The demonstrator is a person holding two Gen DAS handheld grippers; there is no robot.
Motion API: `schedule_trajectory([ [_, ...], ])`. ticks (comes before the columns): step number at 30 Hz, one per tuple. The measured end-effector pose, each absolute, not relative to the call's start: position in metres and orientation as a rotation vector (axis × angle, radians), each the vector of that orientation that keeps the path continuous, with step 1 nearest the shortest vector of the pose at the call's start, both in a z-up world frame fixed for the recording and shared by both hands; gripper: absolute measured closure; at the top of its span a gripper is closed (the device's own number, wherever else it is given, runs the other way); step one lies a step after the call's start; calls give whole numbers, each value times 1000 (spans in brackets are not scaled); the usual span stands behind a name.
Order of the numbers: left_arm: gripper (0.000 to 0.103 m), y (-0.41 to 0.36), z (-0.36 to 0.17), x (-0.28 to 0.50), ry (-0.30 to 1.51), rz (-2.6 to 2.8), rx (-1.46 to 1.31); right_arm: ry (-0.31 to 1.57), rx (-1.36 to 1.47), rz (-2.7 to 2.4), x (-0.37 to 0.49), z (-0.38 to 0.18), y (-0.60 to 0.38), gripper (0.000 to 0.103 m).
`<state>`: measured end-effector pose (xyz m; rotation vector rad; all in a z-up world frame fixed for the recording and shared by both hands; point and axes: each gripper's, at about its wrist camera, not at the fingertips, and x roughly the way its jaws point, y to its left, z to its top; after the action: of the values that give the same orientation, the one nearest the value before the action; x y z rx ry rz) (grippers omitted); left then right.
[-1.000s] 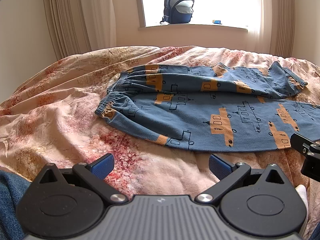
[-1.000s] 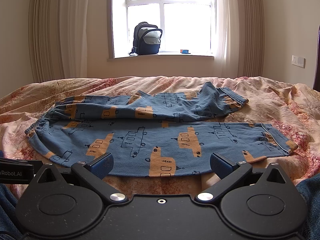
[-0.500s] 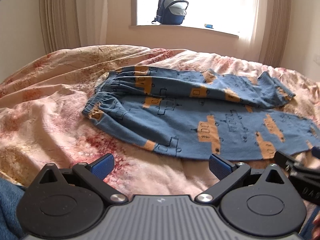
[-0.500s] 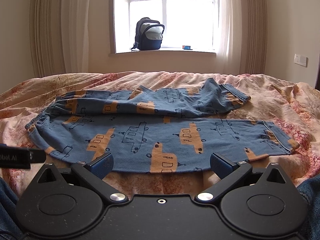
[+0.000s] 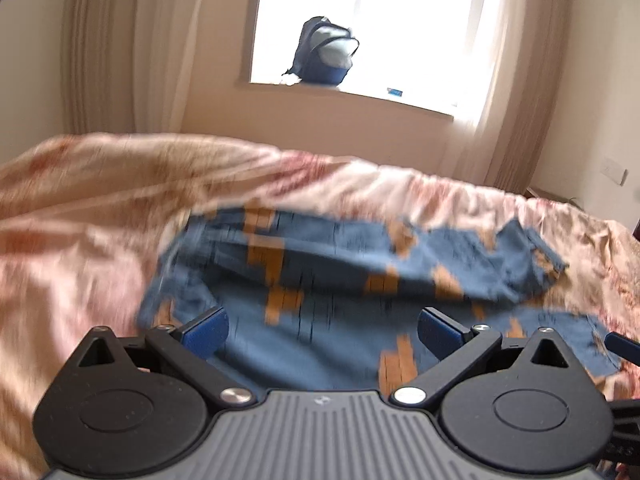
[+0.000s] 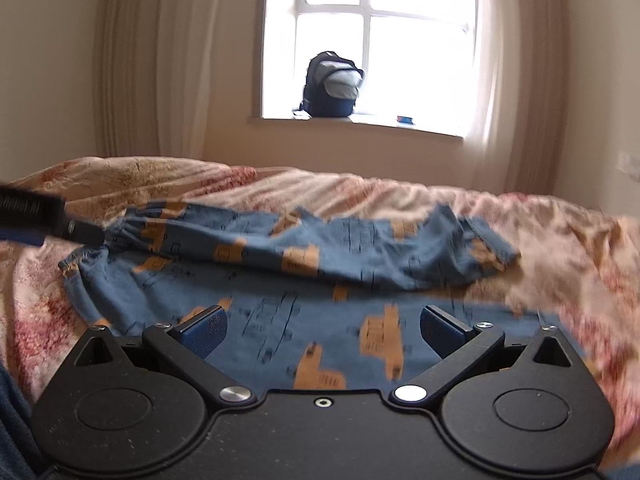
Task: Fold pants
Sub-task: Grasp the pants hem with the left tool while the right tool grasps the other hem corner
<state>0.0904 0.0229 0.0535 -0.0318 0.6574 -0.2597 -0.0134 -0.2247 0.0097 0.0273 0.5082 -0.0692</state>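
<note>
Closing in on the garment, both grippers now sit lower and nearer than a second ago: in each wrist view the blue pajama pants (image 5: 340, 280) have slid down from mid-picture until their near edge is hidden behind the gripper bodies, and both views are smeared with motion blur. The left gripper (image 5: 322, 330) has its blue fingers spread wide with nothing between them; it hangs over the waist half, with the gathered elastic waistband (image 5: 176, 264) at about ten o'clock from it. The right gripper (image 6: 322, 330) is likewise spread wide and empty, over the near leg, whose hem (image 6: 544, 316) lies at about three o'clock. I judge this as the approach to a first grasp; no fold has been made yet.

The pants lie crosswise on the floral bedspread (image 6: 560, 240), waist toward nine o'clock, cuffs toward three. The far leg (image 6: 360, 252) is rumpled and bunched against the near leg (image 6: 320, 320), its cuff kinked back, so it will probably need pulling straight before one leg can be laid over the other. From the right wrist view the left tool shows as a dark bar at nine o'clock, close to the waistband; whether it touches the cloth cannot be told.

As for containers, the only one is a dark blue and grey backpack (image 6: 332, 84) on the windowsill (image 6: 360, 124) at twelve o'clock. Its contents cannot be seen. A small blue object (image 6: 405, 119) lies on the sill to its right, too small to name.
</note>
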Motion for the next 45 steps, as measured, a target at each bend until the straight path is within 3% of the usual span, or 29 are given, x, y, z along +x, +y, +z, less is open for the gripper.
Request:
schedule_trajectory([
  [4,0,19,58,139,686,-154,53,500,42,160,20,9,-246,0],
  [8,0,34,45,200,719,-101,117,637,111,331,54,-9,-256,0],
  [12,0,43,28,261,748,-101,226,659,121,365,88,-15,-265,0],
  [21,3,40,-5,371,811,-362,489,710,-116,514,253,-20,-288,1],
  [23,8,44,-9,384,826,-388,490,713,-161,512,286,-26,-291,3],
  [26,16,48,-18,400,908,-427,492,755,-177,519,327,-36,-296,18],
  [30,18,47,-21,402,939,-510,519,776,-212,641,355,-43,-300,25],
  [32,32,44,-20,404,952,-530,528,774,-220,658,357,-43,-300,25],
  [33,37,42,-20,405,968,-541,530,785,-210,687,358,-45,-302,30],
  [35,60,39,-20,407,1014,-571,518,801,-191,696,359,-47,-304,44],
  [36,64,38,-19,405,1027,-579,516,822,-176,705,360,-50,-307,51],
  [39,82,32,-19,398,1020,-570,556,866,-171,707,359,-59,-307,57],
  [41,96,28,-21,394,1016,-537,573,868,-168,682,357,-66,-305,69],
  [45,102,16,-18,374,965,-468,640,847,-219,624,345,-73,-293,94],
])
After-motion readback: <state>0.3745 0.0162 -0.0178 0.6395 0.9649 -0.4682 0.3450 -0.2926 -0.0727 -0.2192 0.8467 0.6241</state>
